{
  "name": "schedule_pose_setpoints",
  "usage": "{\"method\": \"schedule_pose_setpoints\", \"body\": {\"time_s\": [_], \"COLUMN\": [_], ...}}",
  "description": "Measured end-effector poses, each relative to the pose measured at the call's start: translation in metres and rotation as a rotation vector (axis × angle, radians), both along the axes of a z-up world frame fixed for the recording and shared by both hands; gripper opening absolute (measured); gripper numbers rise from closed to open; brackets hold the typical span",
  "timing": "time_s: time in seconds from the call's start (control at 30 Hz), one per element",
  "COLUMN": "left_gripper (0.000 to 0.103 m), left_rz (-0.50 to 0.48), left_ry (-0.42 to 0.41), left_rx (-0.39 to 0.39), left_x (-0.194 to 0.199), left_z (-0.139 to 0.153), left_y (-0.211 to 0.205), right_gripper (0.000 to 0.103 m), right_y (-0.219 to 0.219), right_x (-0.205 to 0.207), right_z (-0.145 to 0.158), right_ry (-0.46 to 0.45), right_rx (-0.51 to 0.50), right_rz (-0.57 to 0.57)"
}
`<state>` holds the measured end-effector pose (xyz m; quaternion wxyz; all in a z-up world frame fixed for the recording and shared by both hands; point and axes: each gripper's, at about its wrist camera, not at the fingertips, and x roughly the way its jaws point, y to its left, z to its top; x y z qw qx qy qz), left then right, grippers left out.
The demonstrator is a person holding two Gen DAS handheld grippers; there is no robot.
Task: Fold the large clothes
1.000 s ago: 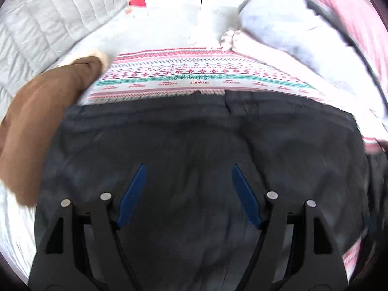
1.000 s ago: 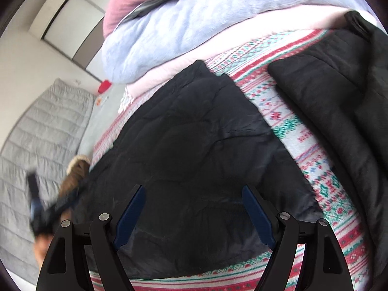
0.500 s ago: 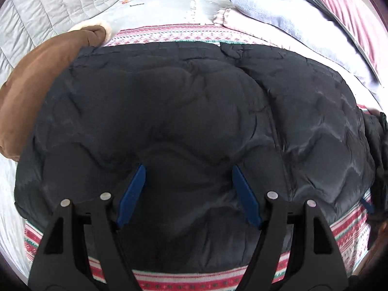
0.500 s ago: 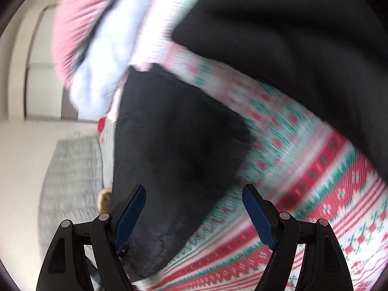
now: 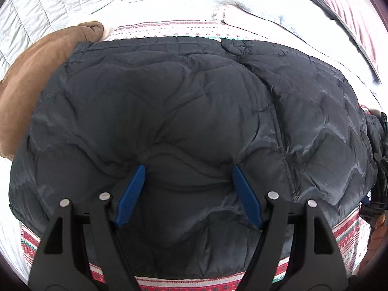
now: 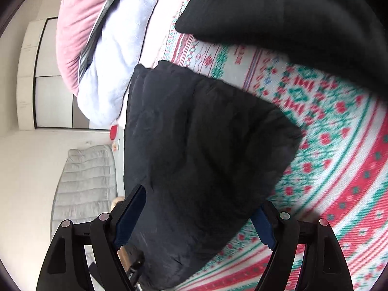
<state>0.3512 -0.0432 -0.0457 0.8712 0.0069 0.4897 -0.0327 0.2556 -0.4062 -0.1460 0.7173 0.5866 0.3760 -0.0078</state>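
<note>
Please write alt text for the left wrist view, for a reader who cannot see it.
A dark quilted jacket lies spread on a red, green and white patterned blanket. The left gripper, its blue fingers wide apart, presses into the jacket's near part. A brown garment lies at left.

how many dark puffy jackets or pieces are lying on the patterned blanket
2. One black quilted jacket lies folded just ahead of the right tool, on the patterned blanket. A second dark padded piece lies beyond it at the top; it may be a part of the same garment.
</note>
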Motion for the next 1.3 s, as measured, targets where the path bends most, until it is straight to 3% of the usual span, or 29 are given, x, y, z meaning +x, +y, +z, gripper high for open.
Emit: {"method": "schedule_pose_setpoints", "body": {"time_s": [0.23, 0.4, 0.47, 0.6, 0.73, 0.9, 0.97, 1.0, 1.1, 1.17, 1.3], "left_gripper": [0.075, 0.075, 0.075, 0.075, 0.075, 0.075, 0.075, 0.075, 0.075, 0.075, 0.075], "left_rz": [0.001, 0.000, -0.001, -0.002, -0.007, -0.006, -0.005, -0.005, -0.003, -0.004, -0.004], "left_ry": [-0.001, 0.002, 0.003, 0.004, 0.002, 0.002, 0.002, 0.002, 0.006, 0.008, 0.012], "left_rx": [-0.003, -0.003, -0.005, -0.003, 0.007, 0.009, 0.008, 0.008, 0.003, -0.002, -0.007], "left_x": [-0.001, 0.000, 0.000, 0.001, 0.000, 0.001, 0.000, 0.000, 0.001, 0.002, 0.002], "left_z": [0.000, 0.000, 0.000, -0.001, -0.002, -0.002, -0.002, -0.002, -0.002, -0.002, -0.002], "left_y": [0.000, 0.001, 0.001, 0.001, -0.001, -0.002, -0.002, -0.002, -0.003, -0.003, -0.002], "right_gripper": [0.080, 0.048, 0.043, 0.046, 0.051, 0.055, 0.047, 0.036, 0.020, 0.017, 0.013], "right_y": [0.013, 0.018, 0.019, 0.017, 0.011, 0.019, 0.022, 0.023, 0.024, 0.025, 0.041], "right_x": [0.001, 0.005, 0.005, 0.003, 0.002, 0.009, 0.010, 0.010, 0.004, 0.001, -0.002], "right_z": [0.013, 0.019, 0.021, 0.018, -0.002, 0.002, 0.007, 0.011, 0.026, 0.039, 0.068], "right_ry": [-0.016, -0.018, -0.033, -0.027, 0.019, 0.014, 0.005, -0.010, -0.077, -0.120, -0.158], "right_rx": [-0.099, -0.154, -0.159, -0.149, -0.069, -0.144, -0.175, -0.187, -0.200, -0.230, -0.413], "right_rz": [0.001, 0.011, 0.012, 0.005, -0.028, -0.042, -0.033, -0.029, -0.021, -0.018, -0.008]}}
